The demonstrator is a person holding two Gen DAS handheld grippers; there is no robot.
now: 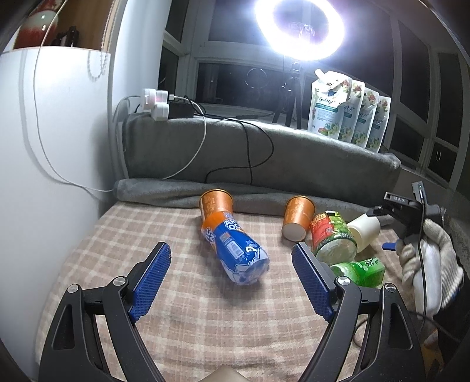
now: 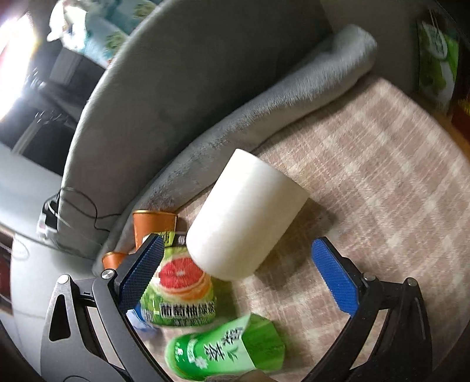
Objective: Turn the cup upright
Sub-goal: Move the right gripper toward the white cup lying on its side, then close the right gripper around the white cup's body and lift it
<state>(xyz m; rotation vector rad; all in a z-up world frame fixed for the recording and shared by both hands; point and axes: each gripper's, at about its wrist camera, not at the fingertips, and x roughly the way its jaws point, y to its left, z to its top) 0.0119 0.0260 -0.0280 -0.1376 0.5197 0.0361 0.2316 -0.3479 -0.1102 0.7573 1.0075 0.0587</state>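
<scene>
A white cup (image 2: 243, 217) lies on its side on the checked cloth (image 2: 367, 188), in front of my right gripper (image 2: 238, 264), which is open with the cup's near end between its blue pads and not touching them. In the left wrist view the white cup (image 1: 364, 229) lies at the right, beside the gloved hand holding the right gripper. One orange cup (image 1: 216, 202) stands upright at the back; another orange cup (image 1: 296, 219) lies tipped over. My left gripper (image 1: 232, 258) is open and empty, above a lying blue-and-orange bottle (image 1: 235, 249).
A grapefruit green-tea bottle (image 2: 182, 291) and a green tea bottle (image 2: 223, 349) lie near the right gripper's left finger. A rolled grey blanket (image 1: 235, 164) borders the cloth at the back. Refill pouches (image 1: 346, 108), a ring light (image 1: 299, 26) and cables stand behind.
</scene>
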